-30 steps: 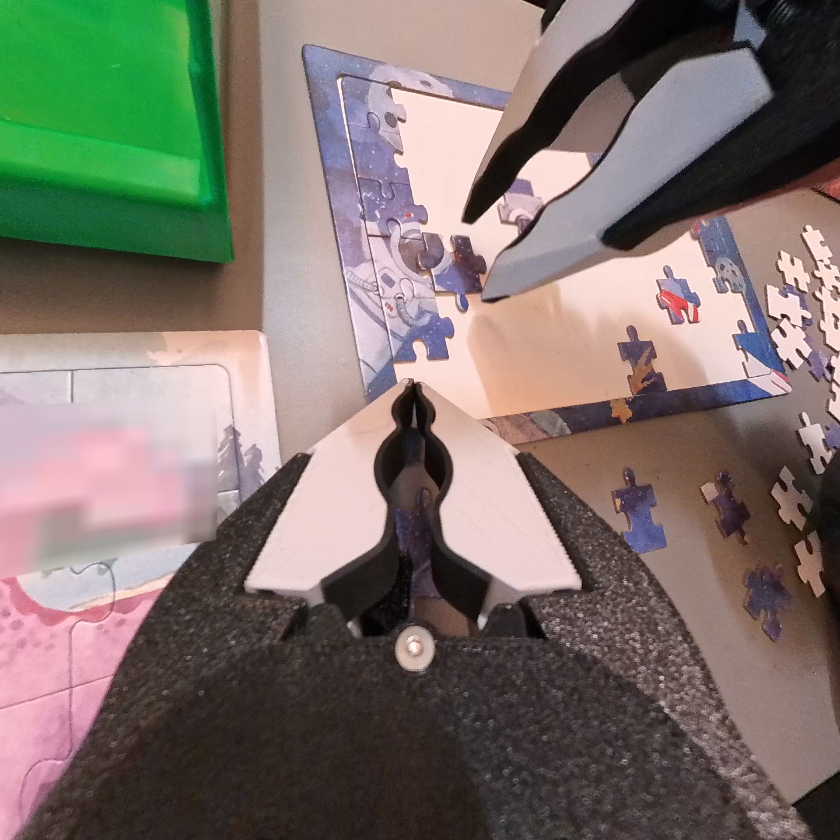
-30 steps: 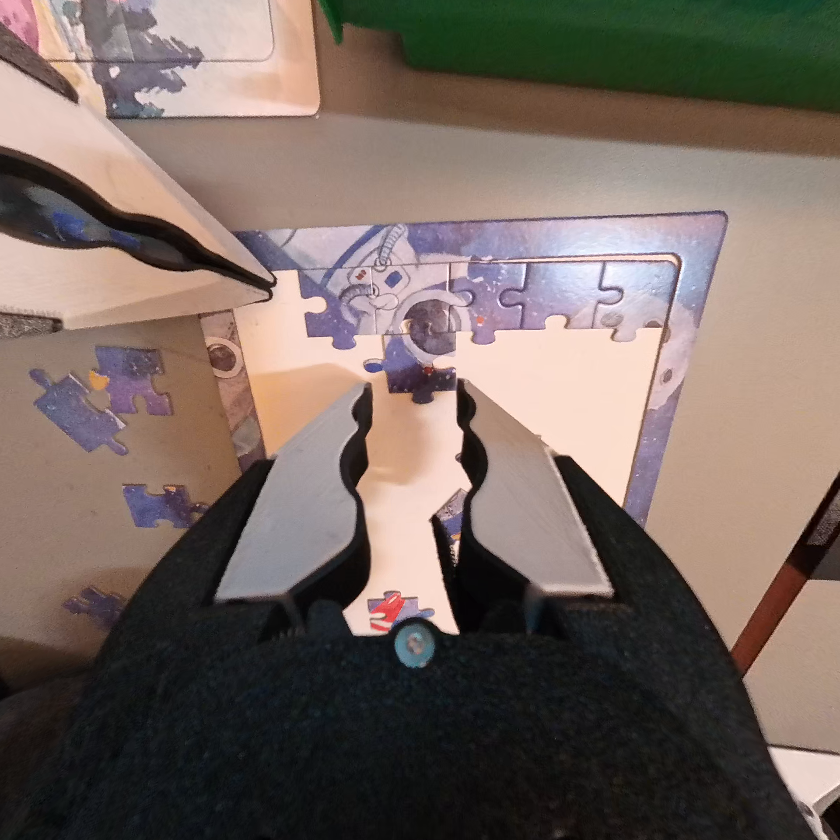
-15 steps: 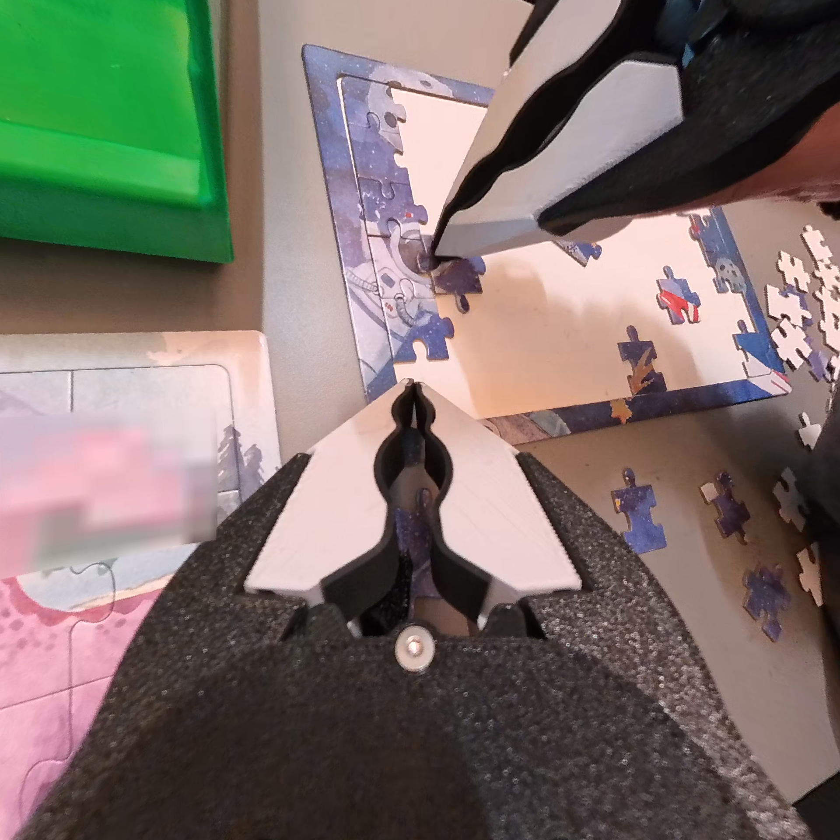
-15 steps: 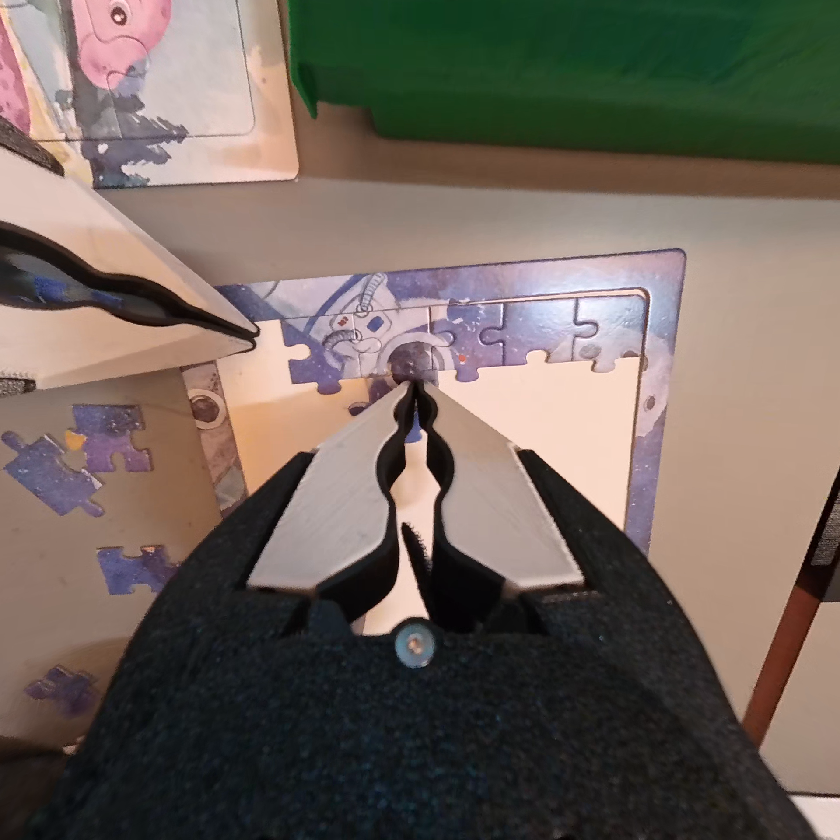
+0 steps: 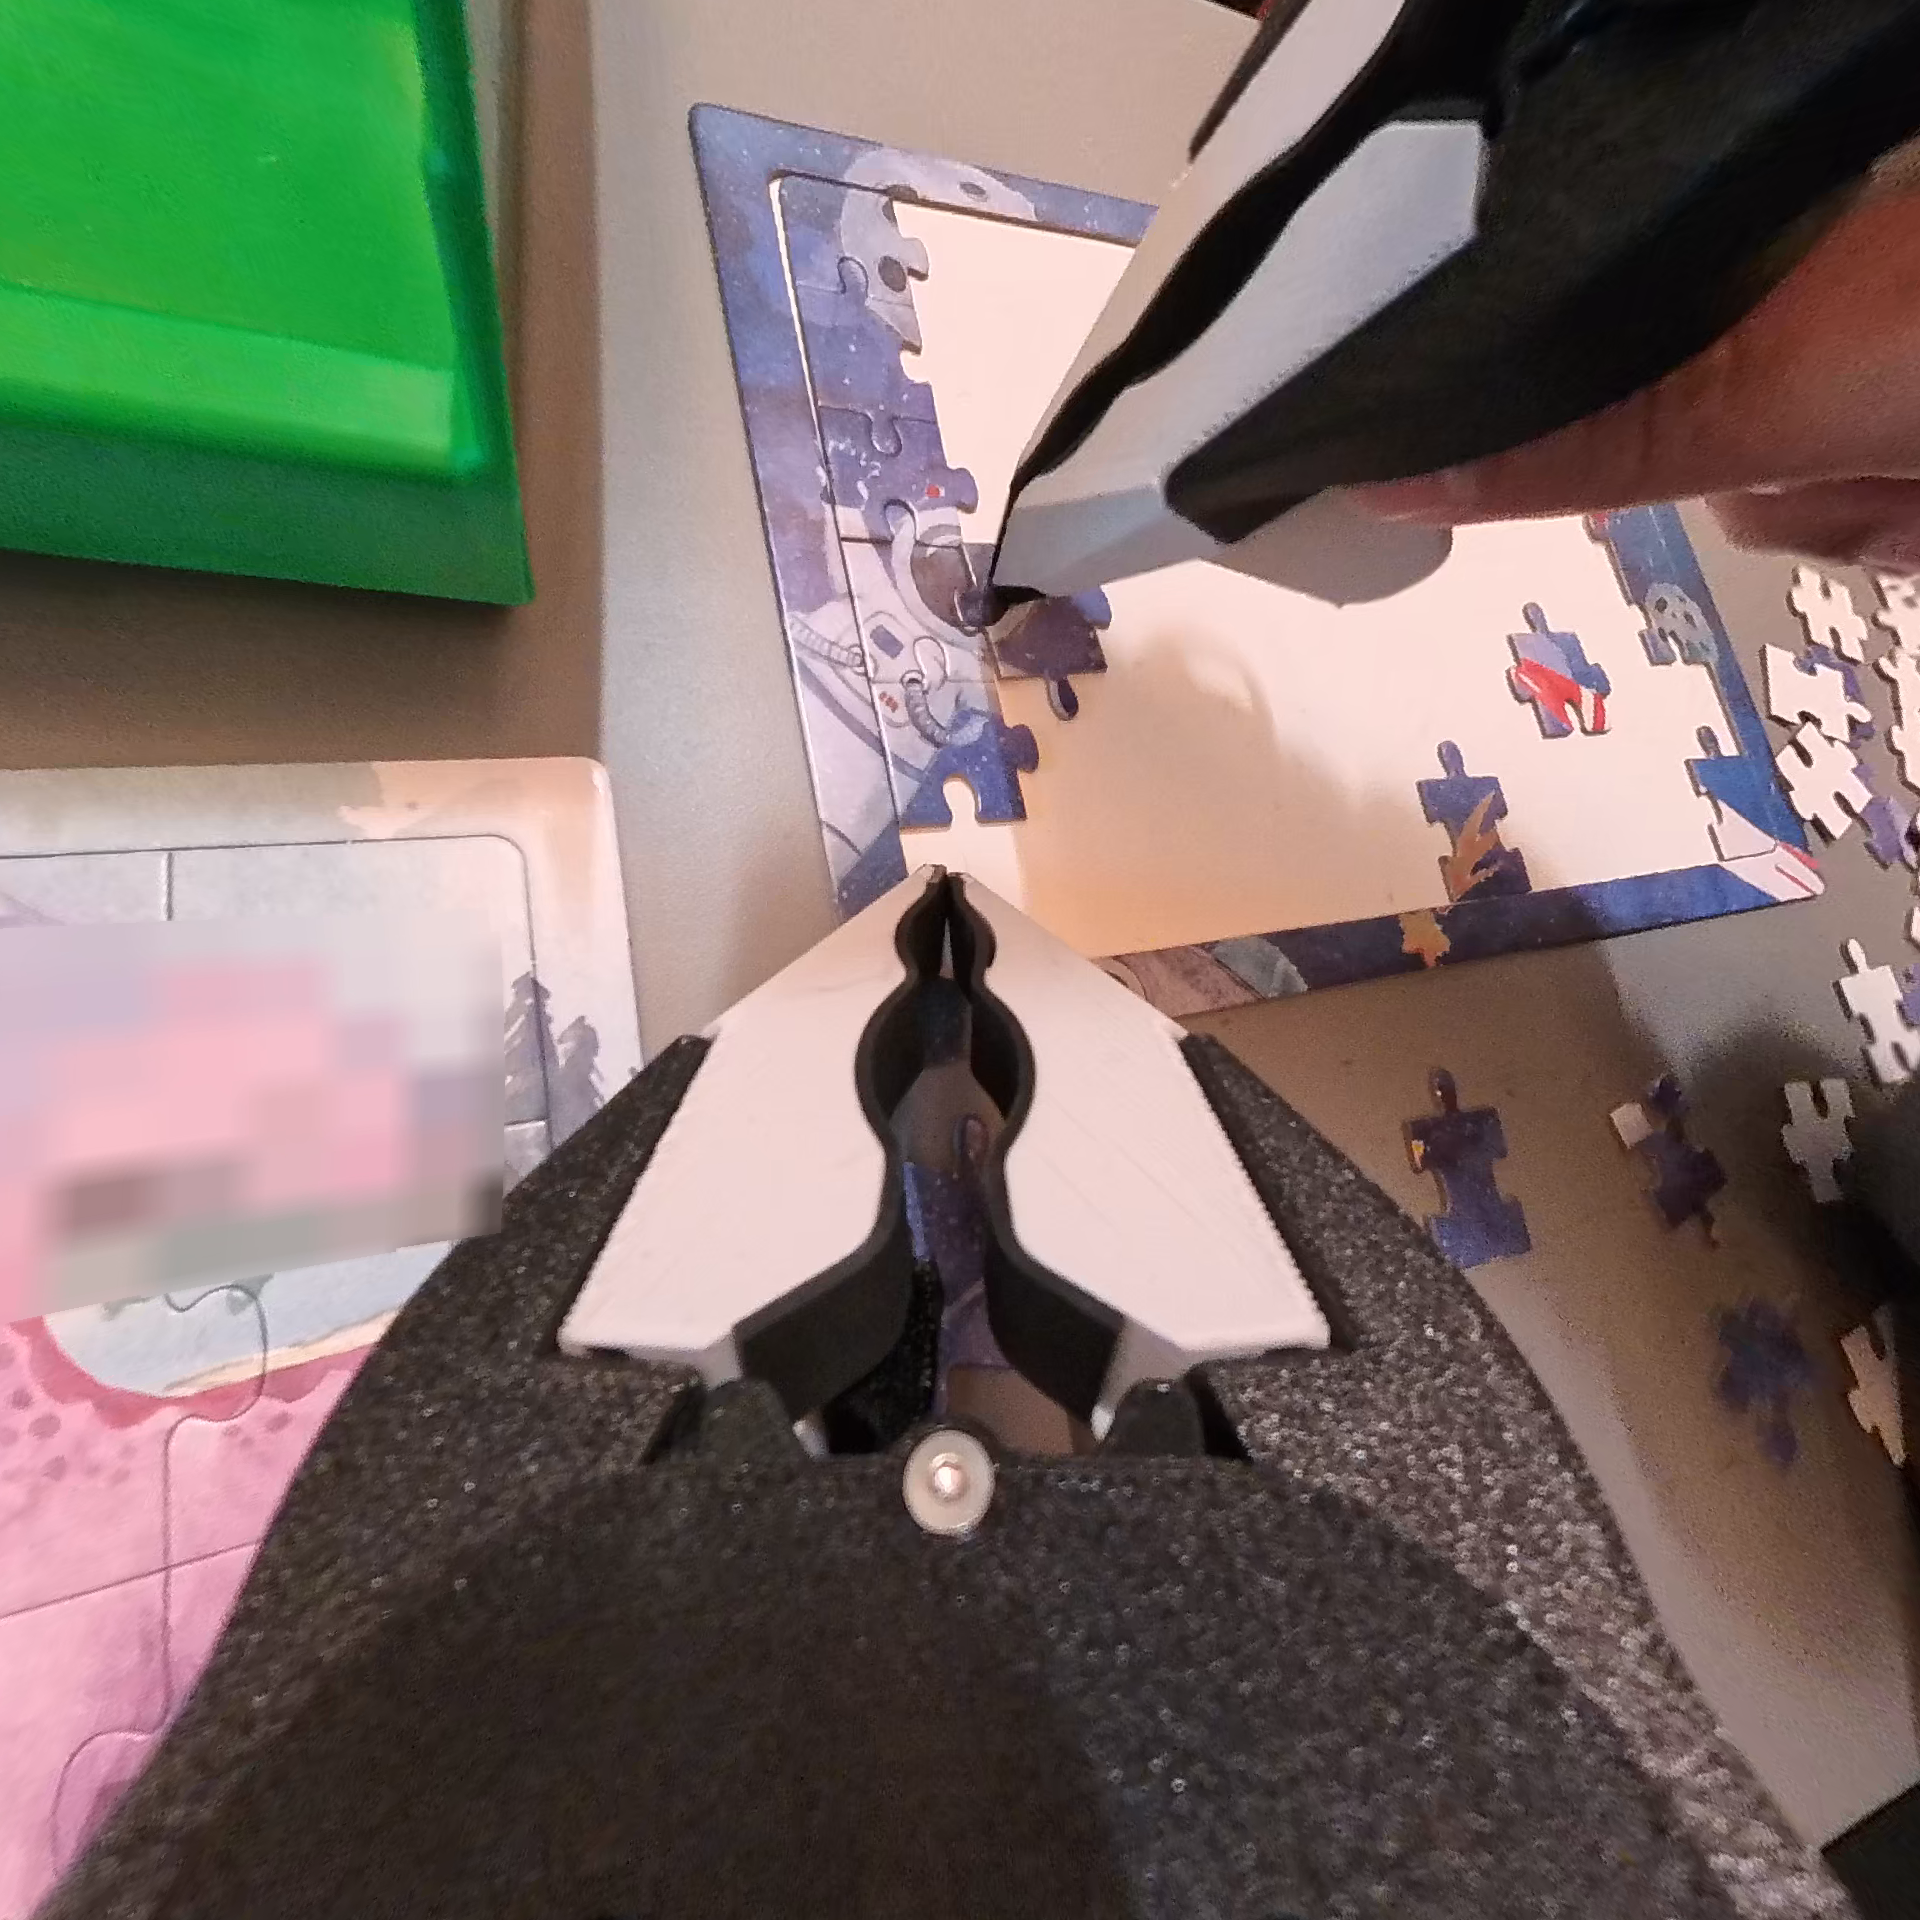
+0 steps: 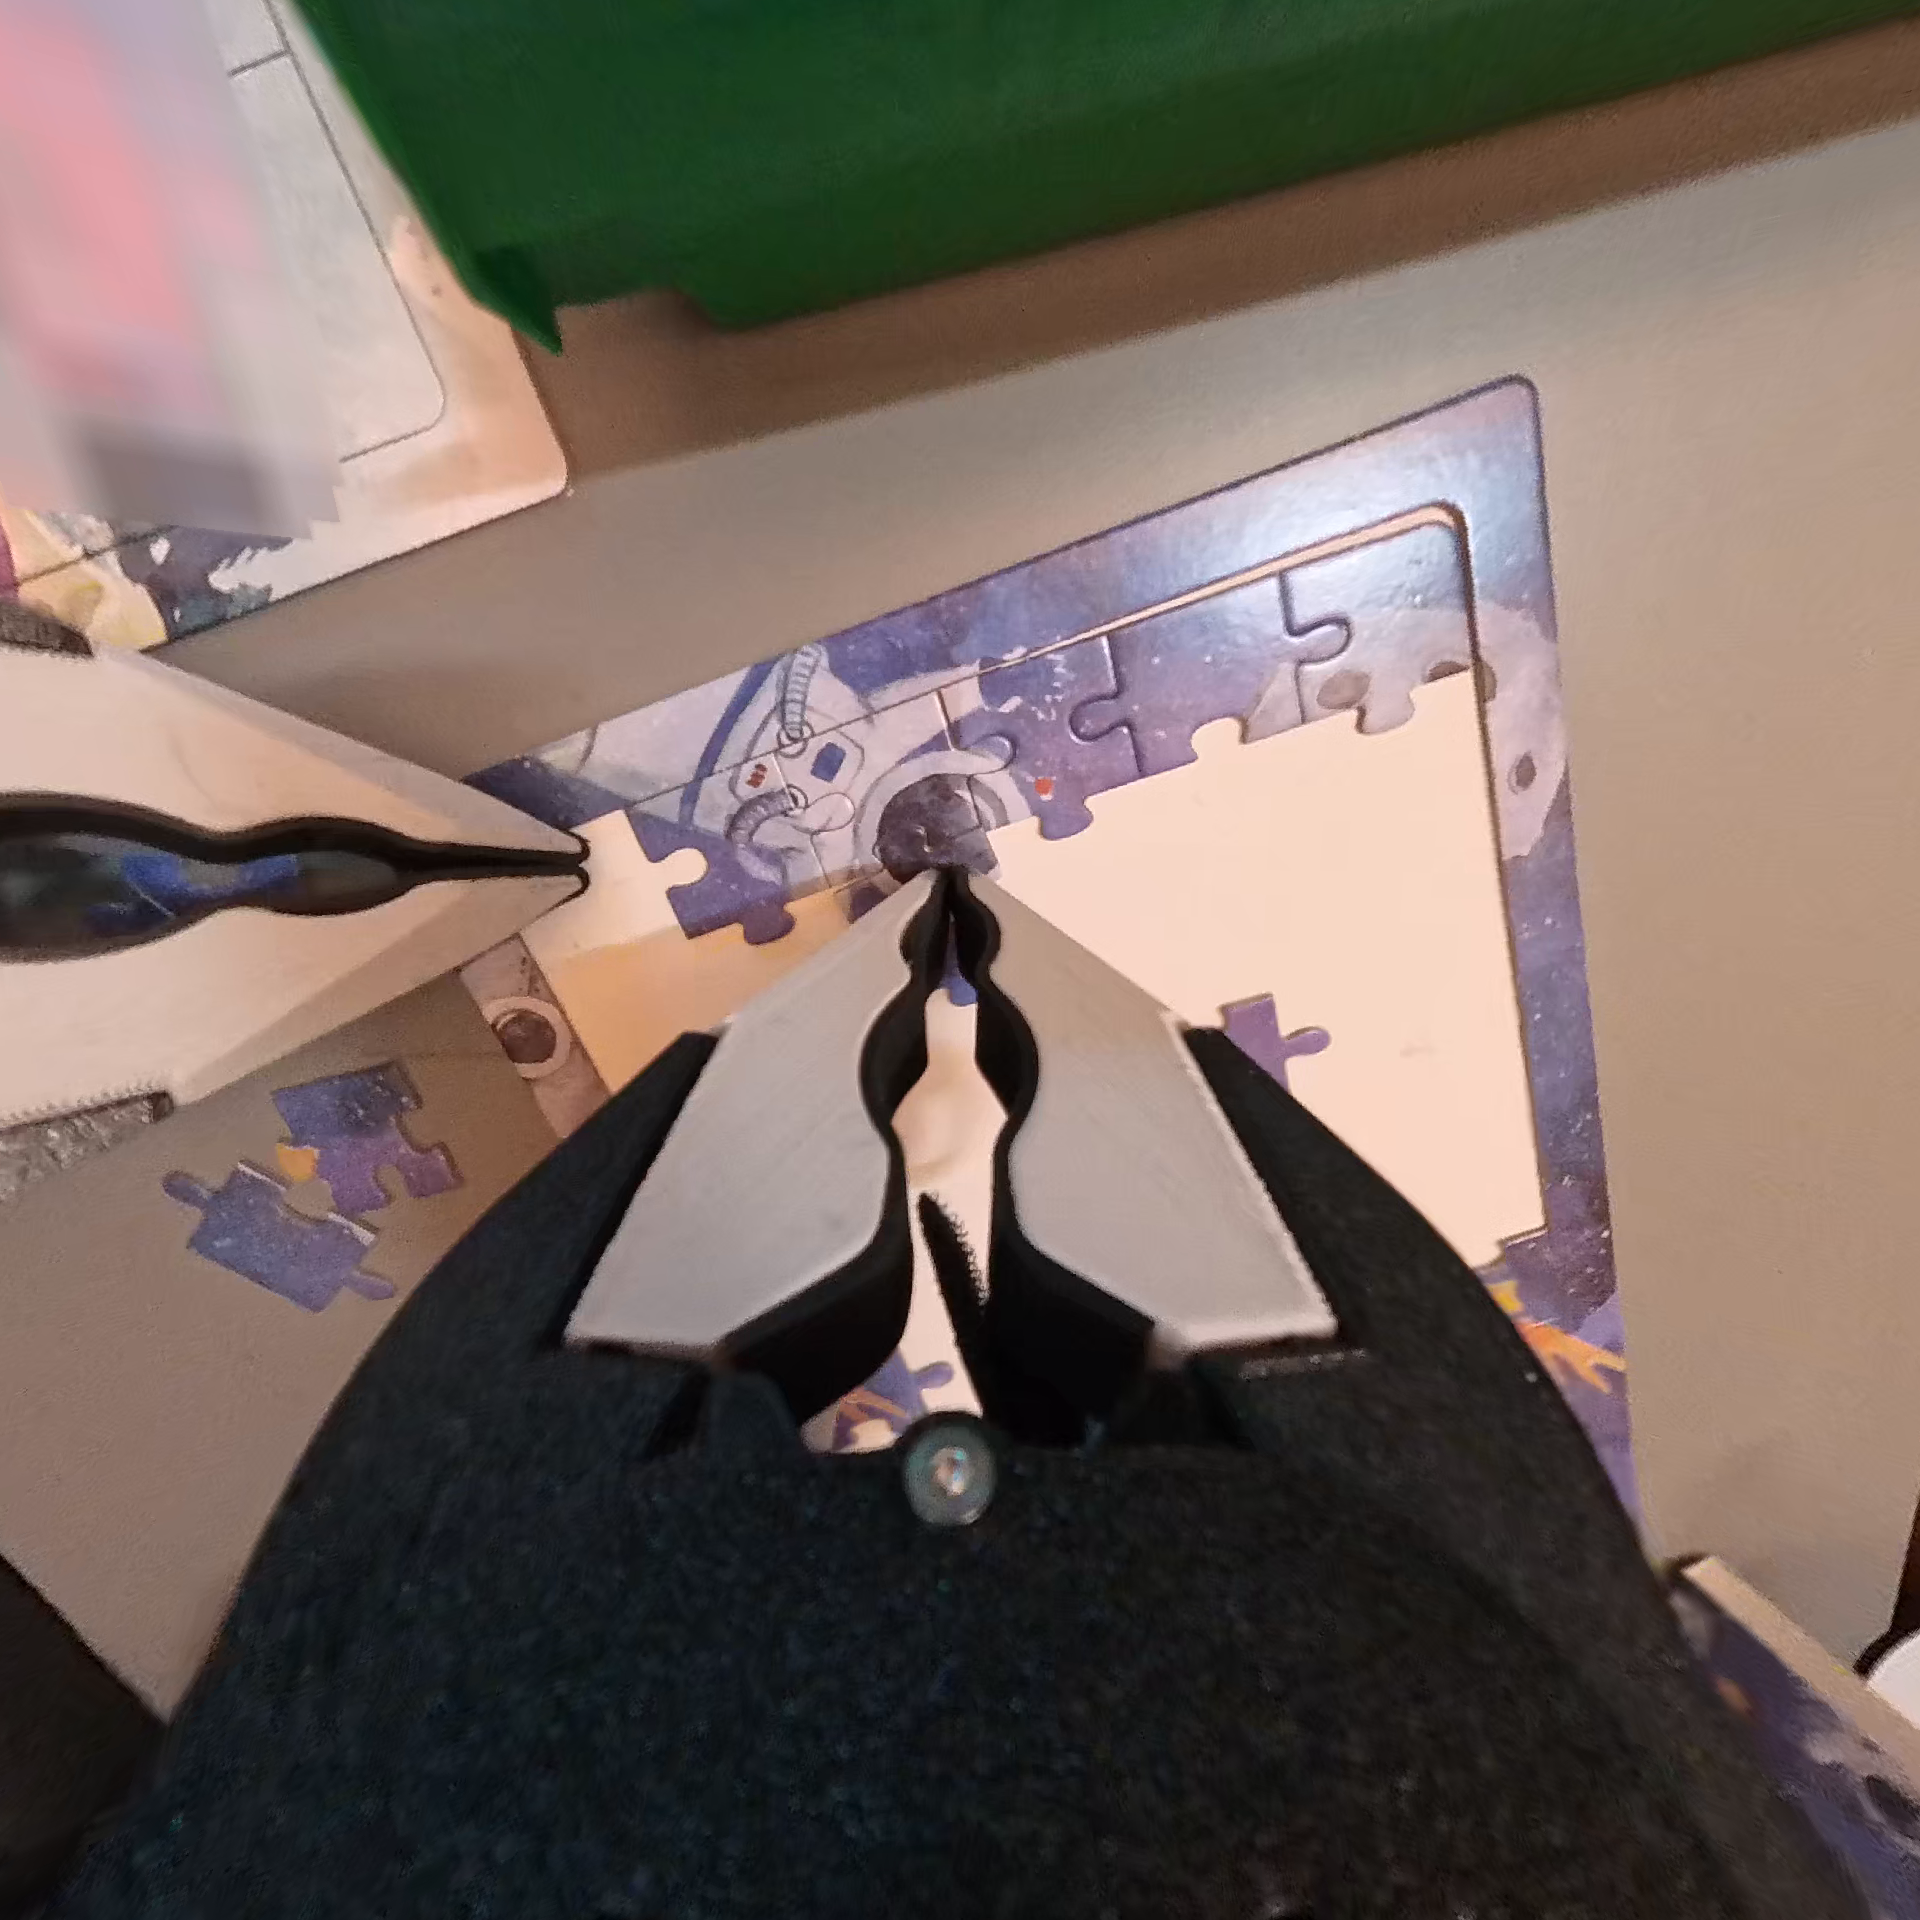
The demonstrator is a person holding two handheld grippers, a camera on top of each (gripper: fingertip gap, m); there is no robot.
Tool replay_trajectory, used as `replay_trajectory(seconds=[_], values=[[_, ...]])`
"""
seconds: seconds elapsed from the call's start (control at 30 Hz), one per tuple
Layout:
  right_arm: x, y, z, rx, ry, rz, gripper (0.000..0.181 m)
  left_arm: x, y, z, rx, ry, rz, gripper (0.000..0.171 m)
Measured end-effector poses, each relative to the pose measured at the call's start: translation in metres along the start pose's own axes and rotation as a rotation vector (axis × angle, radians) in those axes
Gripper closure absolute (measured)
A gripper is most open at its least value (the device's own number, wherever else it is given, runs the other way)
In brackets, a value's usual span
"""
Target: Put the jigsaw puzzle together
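Right tongs (image 6: 948, 878), closed, press dark puzzle piece (image 5: 1049, 639), knob toward left tongs (image 5: 940, 878)

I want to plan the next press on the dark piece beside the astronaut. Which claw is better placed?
The right claw: its closed tips already rest at the dark piece in the puzzle frame. The left claw is shut at the frame's near edge.

Both hand-held grippers, left (image 5: 943, 883) and right (image 6: 948, 881), fingertips pressed together

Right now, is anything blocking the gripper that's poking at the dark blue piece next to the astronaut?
Nothing visible does. The right gripper, jaws shut, has its tips right at the dark blue piece beside the astronaut. The left gripper hangs apart, near the puzzle tray edge.
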State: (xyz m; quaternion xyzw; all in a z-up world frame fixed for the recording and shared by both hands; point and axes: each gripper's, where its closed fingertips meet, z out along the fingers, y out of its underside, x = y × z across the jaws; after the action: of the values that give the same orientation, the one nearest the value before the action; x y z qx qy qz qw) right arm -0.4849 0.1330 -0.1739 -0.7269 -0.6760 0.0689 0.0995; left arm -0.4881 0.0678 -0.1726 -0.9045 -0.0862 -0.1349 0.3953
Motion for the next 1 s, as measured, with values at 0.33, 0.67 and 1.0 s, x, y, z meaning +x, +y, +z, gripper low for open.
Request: replay_trajectory(seconds=[0.33,0.67,1.0], values=[[0.000,0.002,0.000,-0.046,0.068,0.202,0.181,0.000,0.000,0.000,0.000,-0.002,0.002,0.171],[0.021,0.014,-0.024,-0.030,0.144,0.261,0.181,0.000,0.000,0.000,0.000,0.000,0.000,0.171],[0.005,0.021,-0.005,0.031,0.136,0.191,0.181,0.000,0.000,0.000,0.000,-0.003,0.003,0.171]])
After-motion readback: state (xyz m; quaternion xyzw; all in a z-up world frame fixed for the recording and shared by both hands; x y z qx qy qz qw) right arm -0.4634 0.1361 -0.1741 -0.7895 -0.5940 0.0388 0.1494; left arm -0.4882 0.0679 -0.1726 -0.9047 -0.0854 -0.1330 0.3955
